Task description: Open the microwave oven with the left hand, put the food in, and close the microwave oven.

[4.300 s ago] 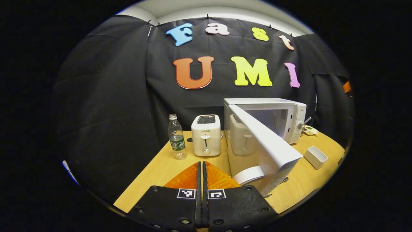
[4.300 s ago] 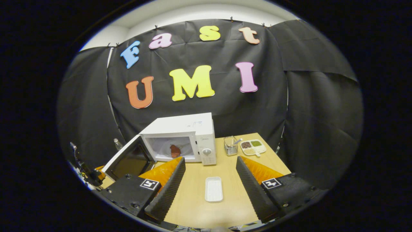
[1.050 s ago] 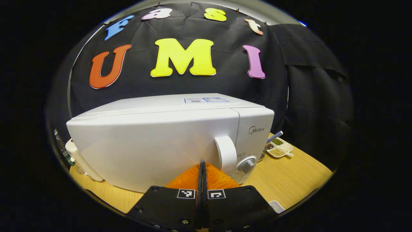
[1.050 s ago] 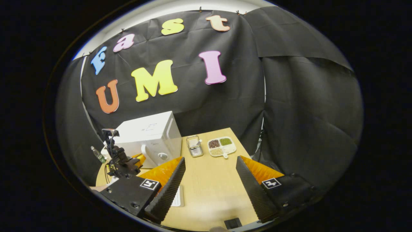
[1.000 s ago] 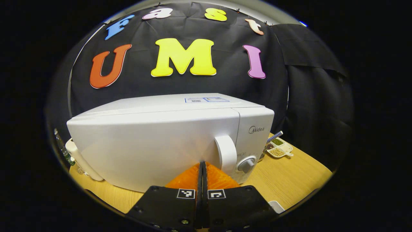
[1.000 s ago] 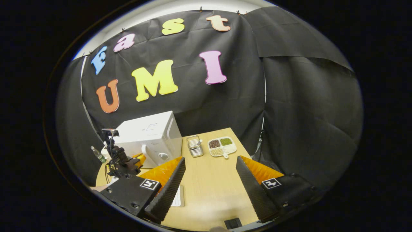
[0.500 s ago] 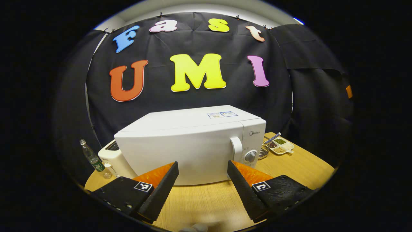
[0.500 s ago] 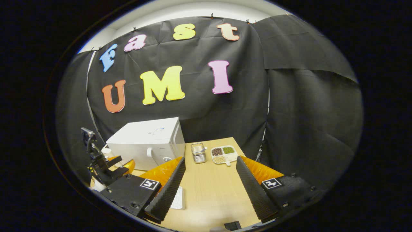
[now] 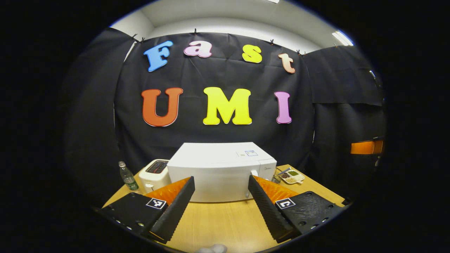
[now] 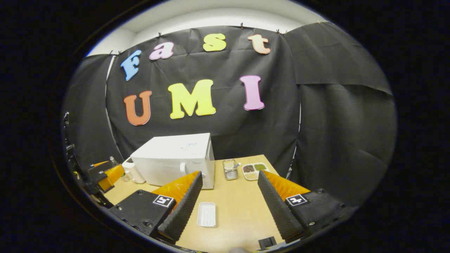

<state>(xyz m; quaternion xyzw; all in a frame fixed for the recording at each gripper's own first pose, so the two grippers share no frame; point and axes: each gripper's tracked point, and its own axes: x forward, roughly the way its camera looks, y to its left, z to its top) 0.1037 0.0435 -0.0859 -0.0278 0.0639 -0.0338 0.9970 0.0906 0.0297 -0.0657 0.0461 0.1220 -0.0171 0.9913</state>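
- The microwave oven (image 9: 218, 168) sits at the table's (image 9: 225, 221) 12 o'clock end, door shut. It looks heavy and rigid, so it should stay put.
- Door handle (image 10: 182, 168) is the place to grip.
- Left gripper (image 9: 220, 207) and right gripper (image 10: 228, 205) gape wide, empty.
- White tray (image 10: 206, 214) lies at 6 o'clock of the oven.

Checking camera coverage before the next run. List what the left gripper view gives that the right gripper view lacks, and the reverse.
Left gripper view: a ceiling light and an orange bar at the booth's right side.
Right gripper view: a white tray lying on the table, a small black object at the near edge, and the right gripper, open.
Both: the closed microwave, the toaster beside it, the divided dish, and the left gripper, open.
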